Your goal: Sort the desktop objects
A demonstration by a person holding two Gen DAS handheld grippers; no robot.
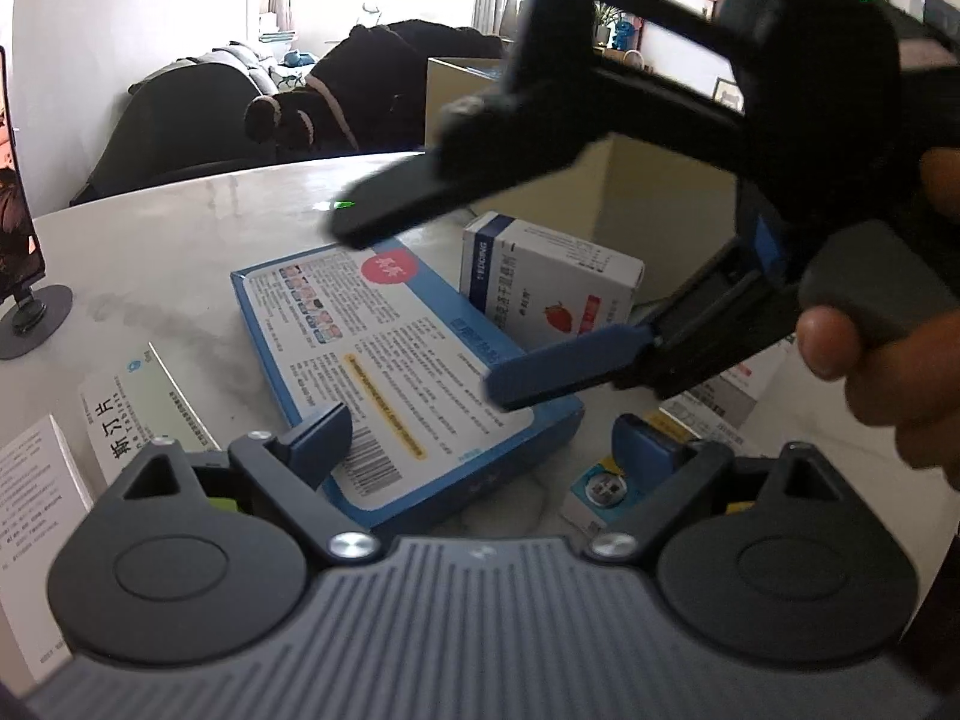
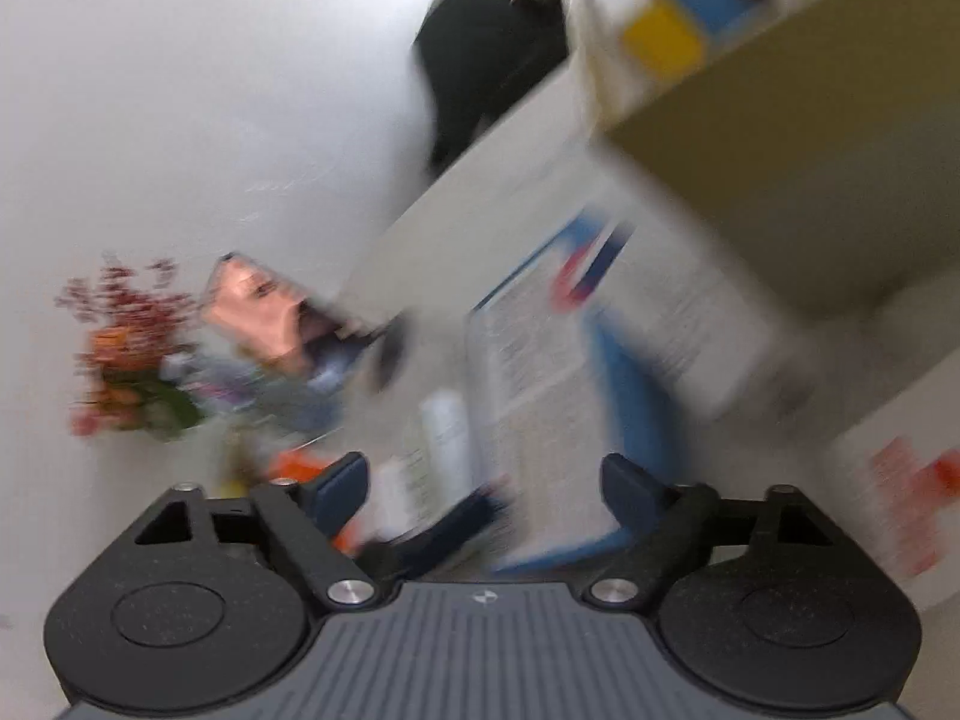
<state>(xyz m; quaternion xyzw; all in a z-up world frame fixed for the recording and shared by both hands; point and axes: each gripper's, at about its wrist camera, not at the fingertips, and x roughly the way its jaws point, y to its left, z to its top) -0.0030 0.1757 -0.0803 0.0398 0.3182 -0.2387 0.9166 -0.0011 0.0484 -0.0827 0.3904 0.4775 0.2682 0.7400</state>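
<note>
A flat blue box [image 1: 390, 360] with a white printed label lies on the pale table [image 1: 180, 228]. My left gripper [image 1: 483, 447] hovers over its near end, open, with nothing between its fingers. The right gripper [image 1: 423, 309], held by a hand [image 1: 888, 360], reaches in from the upper right, open, with its blue lower finger [image 1: 564, 366] just over the blue box. Behind stands a white medicine box with a strawberry picture [image 1: 558, 282]. The right wrist view is blurred: the right gripper [image 2: 486, 489] is open above the blue box [image 2: 540, 360].
White medicine boxes [image 1: 138, 414] lie at the left and a small button-cell pack [image 1: 606, 492] under the left gripper's right finger. An open cardboard box [image 1: 660, 204] stands behind on the right. A screen on a round stand [image 1: 24, 300] sits at the far left.
</note>
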